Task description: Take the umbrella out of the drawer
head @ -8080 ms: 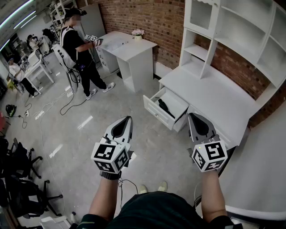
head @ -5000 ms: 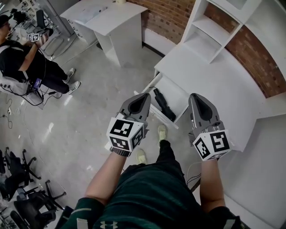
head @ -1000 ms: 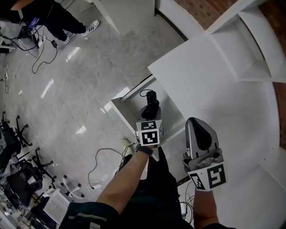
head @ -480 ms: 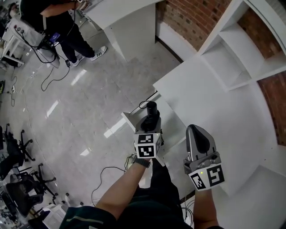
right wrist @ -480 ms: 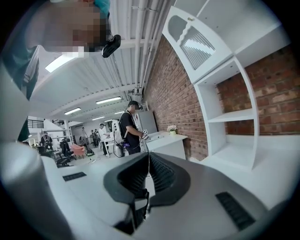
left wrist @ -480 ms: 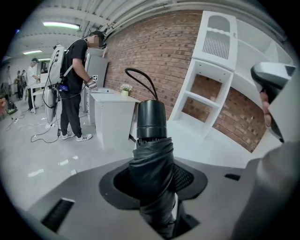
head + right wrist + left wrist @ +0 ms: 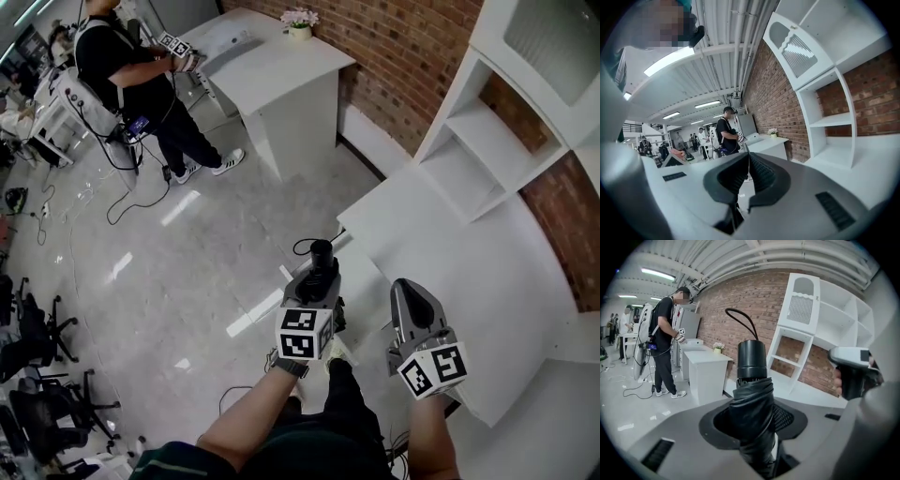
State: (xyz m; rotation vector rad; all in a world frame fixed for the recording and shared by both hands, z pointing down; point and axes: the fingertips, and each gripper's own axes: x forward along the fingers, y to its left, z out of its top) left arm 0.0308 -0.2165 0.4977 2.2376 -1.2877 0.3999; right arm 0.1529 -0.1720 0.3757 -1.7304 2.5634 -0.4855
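Observation:
My left gripper [image 7: 315,284] is shut on a black folded umbrella [image 7: 752,411], held up in the air in front of the white desk [image 7: 469,262]. The umbrella's round handle [image 7: 322,251] and thin wrist loop stick out past the jaws. The jaws clamp the folded fabric from both sides. My right gripper [image 7: 406,289] hovers to the right over the desk's front edge; its jaws stand shut with nothing in them. The drawer lies below the left gripper, and the gripper and umbrella hide almost all of it.
A white shelf unit [image 7: 473,155] stands on the desk against a brick wall. A small white table [image 7: 281,75] with a flower pot is across the floor. A person [image 7: 141,84] with grippers stands beside it. Office chairs [image 7: 37,337] and cables are at the left.
My left gripper has lifted the umbrella up and clear of the drawer. The right gripper rose a little. The head view has tilted up and shows more of the room.

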